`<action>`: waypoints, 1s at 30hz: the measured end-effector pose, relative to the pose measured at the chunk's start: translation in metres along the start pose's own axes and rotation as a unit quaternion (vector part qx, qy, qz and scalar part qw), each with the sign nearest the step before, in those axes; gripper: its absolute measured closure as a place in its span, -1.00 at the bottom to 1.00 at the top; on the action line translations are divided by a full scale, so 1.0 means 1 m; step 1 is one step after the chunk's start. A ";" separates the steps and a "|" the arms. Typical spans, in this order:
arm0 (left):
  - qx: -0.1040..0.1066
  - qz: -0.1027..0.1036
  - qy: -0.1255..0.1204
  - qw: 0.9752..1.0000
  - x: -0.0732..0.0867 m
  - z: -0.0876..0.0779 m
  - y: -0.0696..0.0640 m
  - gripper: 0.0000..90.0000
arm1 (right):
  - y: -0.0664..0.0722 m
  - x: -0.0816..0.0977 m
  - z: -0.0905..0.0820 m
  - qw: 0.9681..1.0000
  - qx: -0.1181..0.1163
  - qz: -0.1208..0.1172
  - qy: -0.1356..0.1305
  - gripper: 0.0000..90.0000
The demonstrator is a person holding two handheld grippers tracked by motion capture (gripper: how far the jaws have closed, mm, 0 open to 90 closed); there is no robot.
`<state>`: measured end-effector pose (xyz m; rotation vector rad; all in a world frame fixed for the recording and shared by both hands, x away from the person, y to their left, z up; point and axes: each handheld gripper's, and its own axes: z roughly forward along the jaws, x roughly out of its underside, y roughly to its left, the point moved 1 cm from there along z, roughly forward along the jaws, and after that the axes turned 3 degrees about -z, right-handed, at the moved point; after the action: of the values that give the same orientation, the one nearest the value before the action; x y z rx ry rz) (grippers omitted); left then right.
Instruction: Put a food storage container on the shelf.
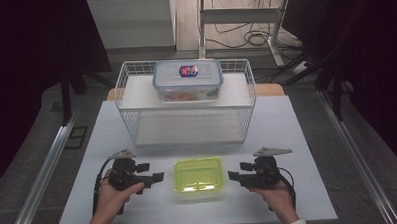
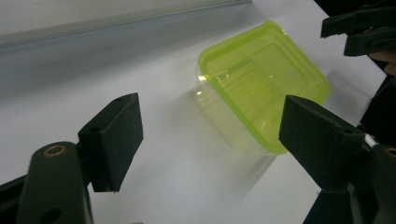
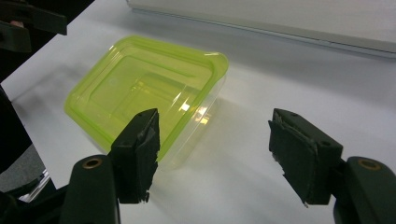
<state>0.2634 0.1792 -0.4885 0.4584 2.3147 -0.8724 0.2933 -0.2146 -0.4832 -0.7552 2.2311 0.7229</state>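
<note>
- A green tub (image 1: 198, 174) with a yellow-green lid and clear walls sits on the white table (image 1: 297, 138), near the 6 o'clock edge and midway across.
- In the left gripper view the tub (image 2: 261, 84) lies ahead and toward 1 o'clock, beyond the jaws and not between them.
- In the right gripper view the tub (image 3: 144, 93) lies toward 11 o'clock; its near corner is partly hidden behind one jaw, and whether they touch cannot be told.
- The left gripper (image 1: 156, 177) is at 9 o'clock of the tub, just beside it and pointing at it, held in the left hand (image 1: 112, 195). Its jaws are spread wide with nothing between them, as seen in its own view (image 2: 210, 135).
- The right gripper (image 1: 234, 176) is at 3 o'clock of the tub, just beside it, held in the right hand (image 1: 272, 194). Its jaws also stand apart and empty in its own view (image 3: 212, 140).
- At 12 o'clock of the tub, apart from it, stands a white wire rack (image 1: 187, 127) with two levels.
- On the rack's upper level rests a clear box (image 1: 188, 80) with a blue-rimmed lid and a label; something orange shows inside.
- Beyond the table lies a floor with cables (image 1: 249, 37).
</note>
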 end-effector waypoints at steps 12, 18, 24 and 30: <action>0.035 -0.034 0.018 0.999 -0.008 0.029 -0.008 -0.53 | 0.000 -0.002 0.007 1.000 0.000 -0.001 0.009 -0.25; 0.038 -0.040 0.025 0.998 -0.006 0.033 -0.009 -0.53 | -0.001 -0.001 0.009 1.000 0.000 0.004 0.006 -0.25; 0.045 -0.058 0.035 0.997 -0.004 0.042 -0.007 -0.51 | -0.002 -0.001 0.010 1.000 -0.001 0.013 0.004 -0.25; 0.052 -0.078 0.051 0.994 -0.001 0.050 -0.001 -0.42 | -0.003 0.000 0.012 1.000 -0.003 0.016 0.004 -0.25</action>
<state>0.2852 0.1438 -0.5169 0.3782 2.4322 -1.0716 0.3003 -0.2088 -0.4911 -0.7273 2.2538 0.7439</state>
